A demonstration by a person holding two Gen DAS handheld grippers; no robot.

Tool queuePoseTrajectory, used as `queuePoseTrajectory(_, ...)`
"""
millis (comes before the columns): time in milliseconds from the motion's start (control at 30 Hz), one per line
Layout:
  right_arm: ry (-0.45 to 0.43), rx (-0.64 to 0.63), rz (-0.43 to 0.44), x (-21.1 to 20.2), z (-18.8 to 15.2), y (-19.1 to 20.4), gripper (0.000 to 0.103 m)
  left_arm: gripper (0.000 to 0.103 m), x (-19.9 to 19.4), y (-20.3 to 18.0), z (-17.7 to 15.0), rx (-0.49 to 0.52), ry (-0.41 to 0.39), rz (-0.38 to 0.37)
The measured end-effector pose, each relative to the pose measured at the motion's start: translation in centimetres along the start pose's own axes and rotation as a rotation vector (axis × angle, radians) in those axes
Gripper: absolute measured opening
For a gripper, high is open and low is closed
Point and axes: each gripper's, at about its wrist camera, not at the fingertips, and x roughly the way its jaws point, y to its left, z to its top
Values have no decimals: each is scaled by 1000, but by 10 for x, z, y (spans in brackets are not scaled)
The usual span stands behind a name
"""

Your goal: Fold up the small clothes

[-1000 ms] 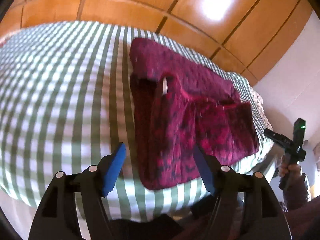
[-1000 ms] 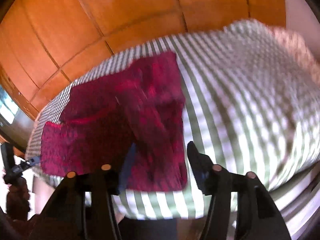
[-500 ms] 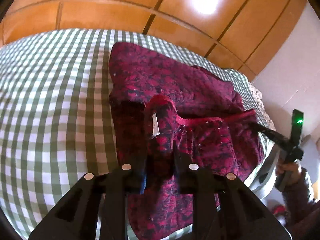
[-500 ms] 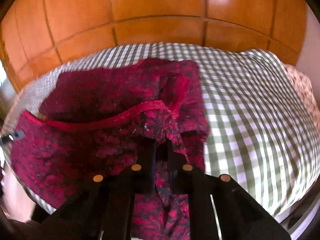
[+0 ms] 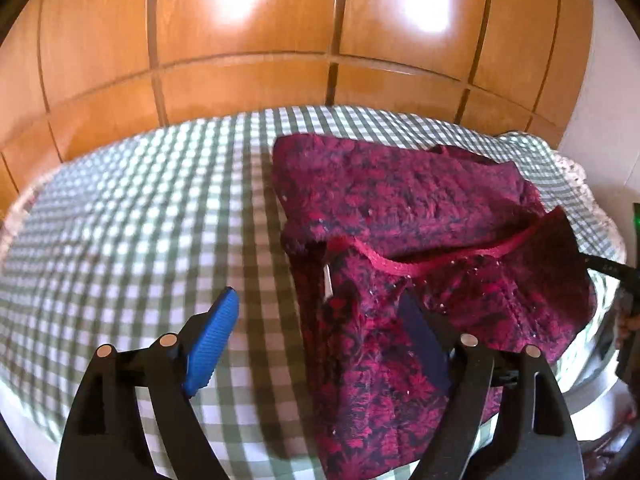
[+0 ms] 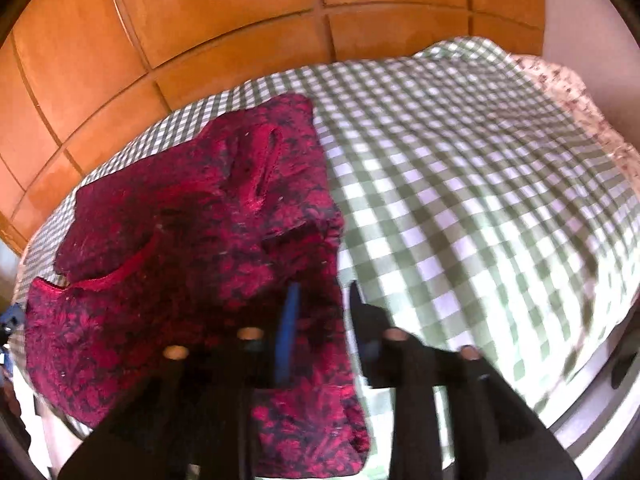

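Observation:
A small dark red patterned garment (image 5: 416, 216) lies partly folded on a green-and-white checked bed cover (image 5: 132, 216). Its near part is doubled over, with a red hem band across the fold. My left gripper (image 5: 320, 332) is open above the garment's left edge, blue pads apart and holding nothing. In the right wrist view the garment (image 6: 192, 240) fills the left half. My right gripper (image 6: 320, 316) is open just above the garment's right edge, its pads apart and empty. The other gripper shows dark at the right edge of the left wrist view.
The checked cover (image 6: 480, 184) spreads wide to the right of the garment. A wooden panelled wall (image 5: 256, 40) stands behind the bed. A floral sheet edge (image 6: 568, 92) shows at the far right corner. The bed's near edge drops off just under both grippers.
Both grippers were shut on the garment's near edge half a second ago. Both have now opened and let it go, leaving the near part folded over, and have drawn back a little.

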Motion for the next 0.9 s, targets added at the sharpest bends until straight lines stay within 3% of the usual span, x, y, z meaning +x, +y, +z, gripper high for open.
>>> queuePoseTrajectory(133, -39, 6, -9, -15, -3, 0, 59, 82, -7, -11, 5, 58, -21, 76)
queuePoseTrajectory(333, -75, -28, 16, -27, -4, 11, 71, 82, -14, -18, 7, 67, -30, 115)
queuePoseTrajectory(667, -106, -185, 40, -33, -9, 56, 76, 82, -14, -15, 1, 54, -15, 151)
queuePoseTrajectory(900, -131, -208, 57, -31, -1, 64, 75, 82, -7, -10, -1, 39, 9, 155)
